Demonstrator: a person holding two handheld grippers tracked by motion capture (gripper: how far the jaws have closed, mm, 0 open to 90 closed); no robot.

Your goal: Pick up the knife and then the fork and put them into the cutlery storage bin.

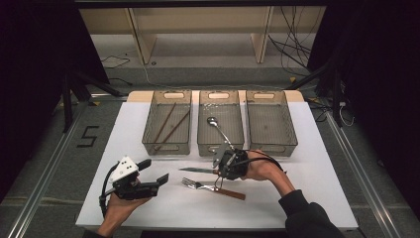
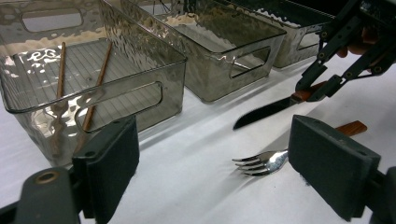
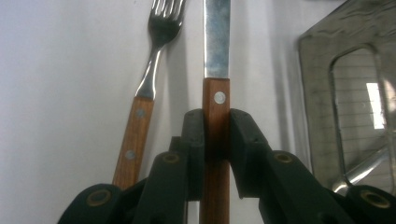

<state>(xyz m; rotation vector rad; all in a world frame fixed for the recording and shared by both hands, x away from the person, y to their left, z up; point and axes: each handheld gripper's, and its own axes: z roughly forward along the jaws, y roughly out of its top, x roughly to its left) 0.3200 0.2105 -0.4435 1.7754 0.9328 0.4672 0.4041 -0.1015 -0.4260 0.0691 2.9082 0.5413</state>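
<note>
While my right gripper (image 3: 216, 140) pinches the wooden handle of the table knife (image 3: 216, 51) between its pads, blade flat on the white tabletop (image 1: 277, 203) just in front of the middle bin, my left gripper (image 2: 215, 163) hangs with its jaws wide apart and nothing between them, near the wood-handled fork (image 2: 264, 161). Beyond them three smoky clear plastic bins (image 1: 271, 121) line the table's far edge, chopsticks (image 1: 168, 126) in the left, a spoon (image 1: 218, 129) in the middle. Grey floor, loose cables (image 1: 292, 42) and a pale wooden shelf frame (image 1: 198, 29) lie behind, darkness either side.
</note>
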